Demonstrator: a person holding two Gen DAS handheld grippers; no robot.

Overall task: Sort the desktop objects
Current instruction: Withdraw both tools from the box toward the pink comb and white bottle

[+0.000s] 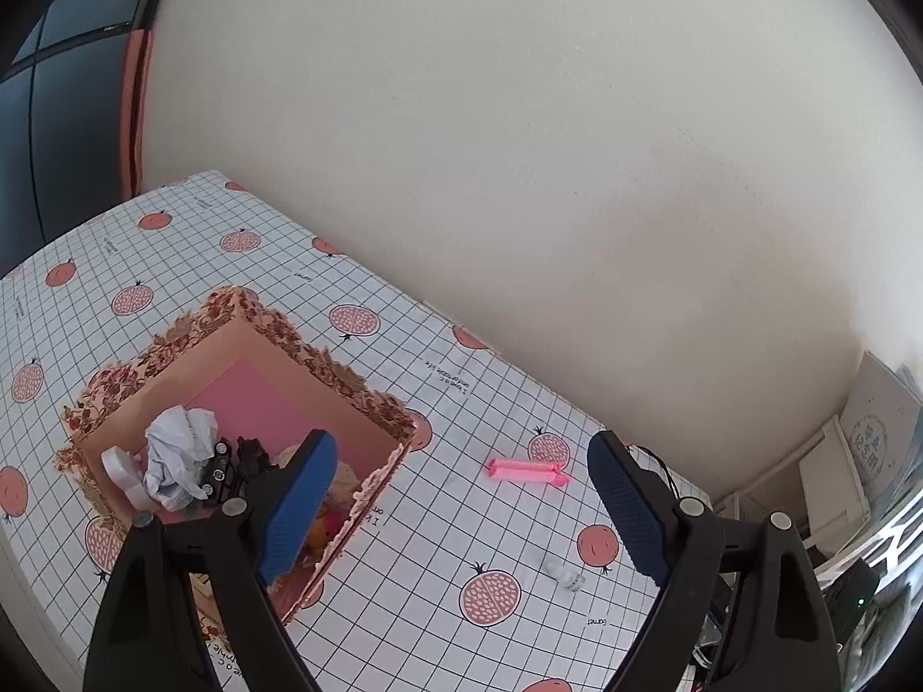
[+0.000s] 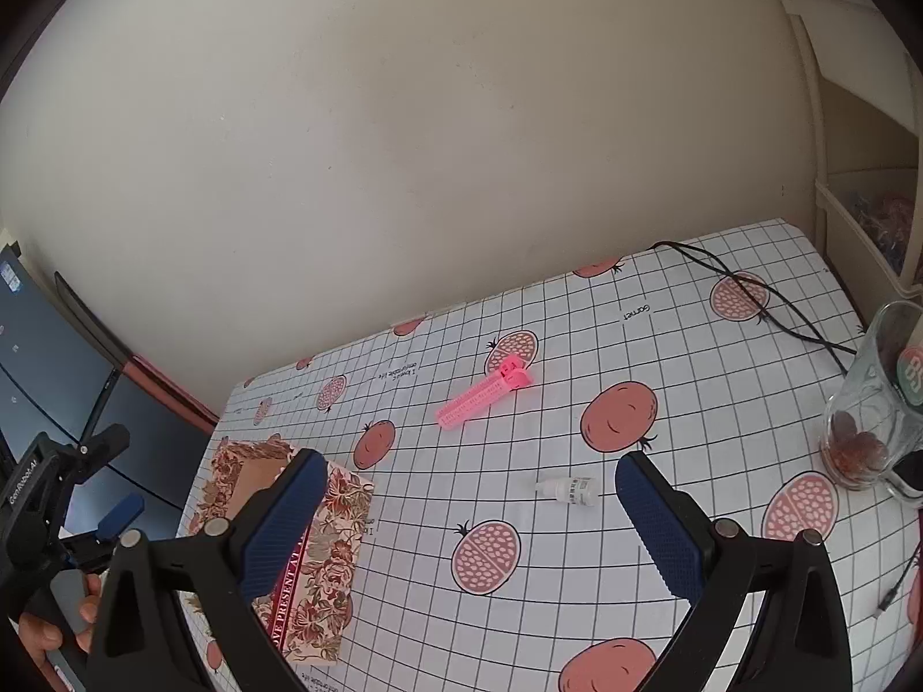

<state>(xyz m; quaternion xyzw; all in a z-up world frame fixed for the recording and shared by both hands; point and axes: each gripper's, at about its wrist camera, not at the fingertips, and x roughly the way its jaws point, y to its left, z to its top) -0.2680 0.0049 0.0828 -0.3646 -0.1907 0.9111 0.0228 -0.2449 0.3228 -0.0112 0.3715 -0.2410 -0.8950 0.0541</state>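
Your left tool hangs over the desk with its jaws spread wide and nothing between them. Its left finger sits above the open floral box, which stands near the desk's left edge and already holds a crumpled white paper, a small black toy car, a roll of white tape and some orange bits that you cannot make out.

Your right tool is also wide open and empty. The small white dropper bottle lies on its side on the desk just ahead, in line with the gap between its fingers but not touched. The pink sealing clip lies farther back, near the desk's wall-side edge. A glass mug stands at the right edge, with a black cable trailing behind it.
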